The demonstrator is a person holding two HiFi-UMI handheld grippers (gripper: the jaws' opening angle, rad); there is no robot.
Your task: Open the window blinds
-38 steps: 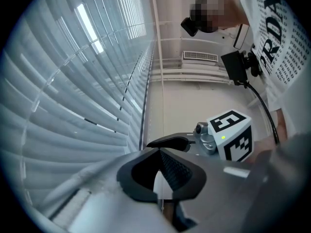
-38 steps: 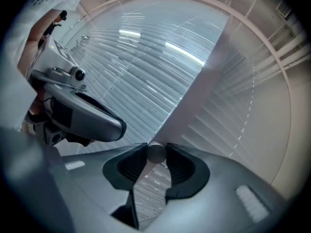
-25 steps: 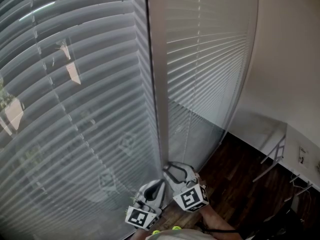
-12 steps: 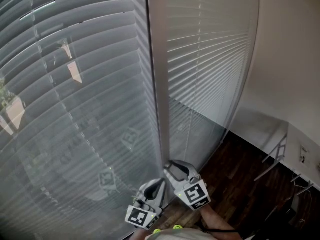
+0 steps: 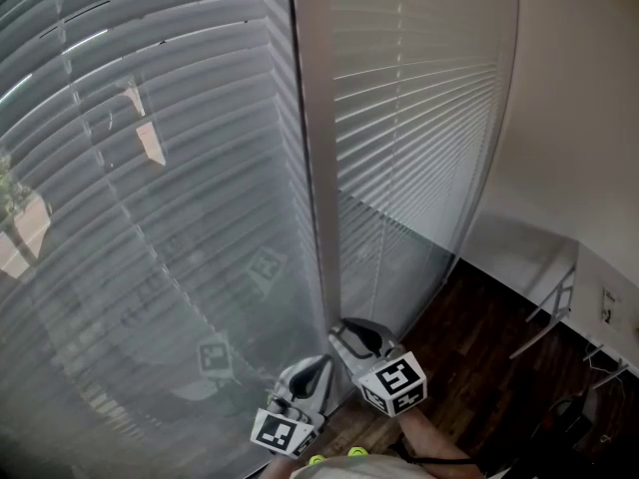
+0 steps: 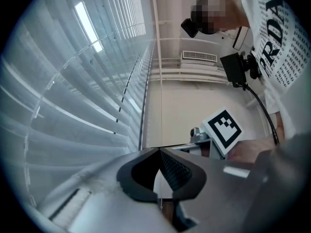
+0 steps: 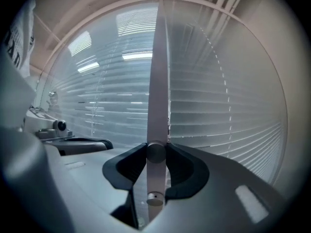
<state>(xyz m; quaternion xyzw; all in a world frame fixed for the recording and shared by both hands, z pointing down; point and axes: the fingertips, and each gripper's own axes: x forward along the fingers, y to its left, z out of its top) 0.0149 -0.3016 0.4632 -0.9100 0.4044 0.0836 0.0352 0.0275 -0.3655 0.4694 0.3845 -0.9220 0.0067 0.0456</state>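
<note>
Right gripper (image 7: 156,152) on the wand (image 7: 158,81), left gripper (image 6: 158,150) on a thin cord (image 6: 160,195), low down at the window blinds.

The right jaws are clamped round the pale wand, which hangs straight down by the frame post (image 5: 312,168) between the left blind (image 5: 150,218) and the right blind (image 5: 419,138). Just beside them, the left jaws are pinched tip to tip on the cord. Slats hang down the full height, part-tilted on the left. Dark wood floor (image 5: 469,367) lies below, with a white wall (image 5: 579,118) off to the right. The person's printed shirt (image 6: 277,33) is close behind.
</note>
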